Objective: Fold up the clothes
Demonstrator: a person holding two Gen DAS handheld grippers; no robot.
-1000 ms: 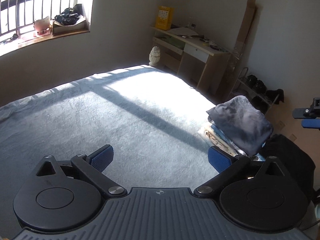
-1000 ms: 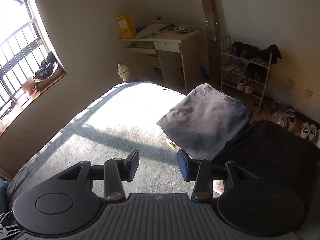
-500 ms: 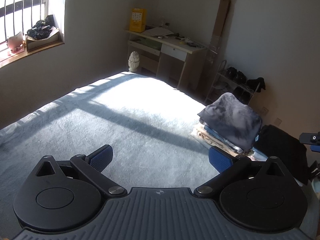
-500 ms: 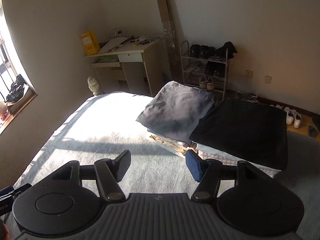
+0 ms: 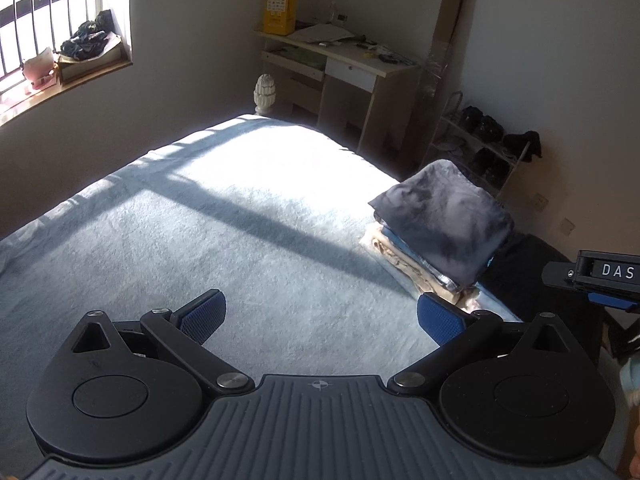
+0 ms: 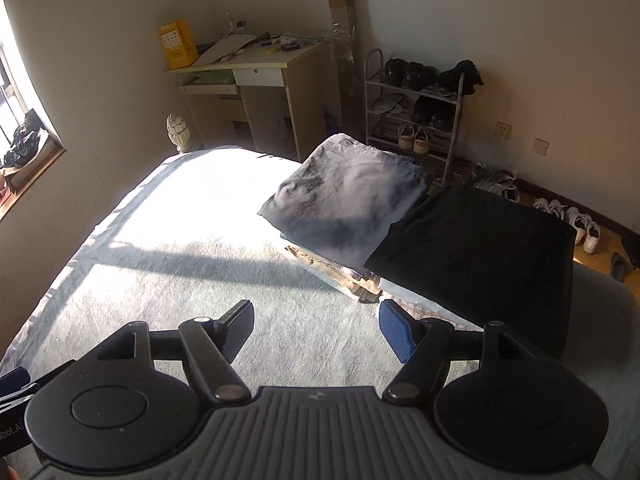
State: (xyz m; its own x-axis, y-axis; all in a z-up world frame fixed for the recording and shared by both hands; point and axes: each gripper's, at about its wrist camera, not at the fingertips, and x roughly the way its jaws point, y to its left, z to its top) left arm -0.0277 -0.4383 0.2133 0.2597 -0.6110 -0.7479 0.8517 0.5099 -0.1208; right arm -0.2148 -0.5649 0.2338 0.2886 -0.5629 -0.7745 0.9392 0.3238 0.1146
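Where the bed (image 6: 168, 288) meets its right-hand edge, the stock lies as follows.

Item: grey folded garment (image 6: 344, 204), a soft, mottled, fleecy-looking square atop a stack of folded clothes (image 5: 416, 264) showing tan, blue and pale layers. Stitched hem visible along its far edge.

Item: black folded garment (image 6: 476, 248), a matte, flat rectangle just beside the grey one and overlapping its near corner, on a pale layer beneath.

Handling, as judged: all light, limp and non-slip; any piece will sag and unfold if lifted by one corner. Best taken at two corners of a folded edge, or with both tools sliding under opposite sides.

Bed cover: pale, nubbly terry texture, half in hard sunlight; no loose garment visible on it.

Tools: left gripper (image 5: 320, 316) with blue ribbed pads spread wide, holding nothing, over the bed. Right gripper (image 6: 316, 330) likewise spread and holding nothing, short of the stack.

Status: every garment in view lies folded.
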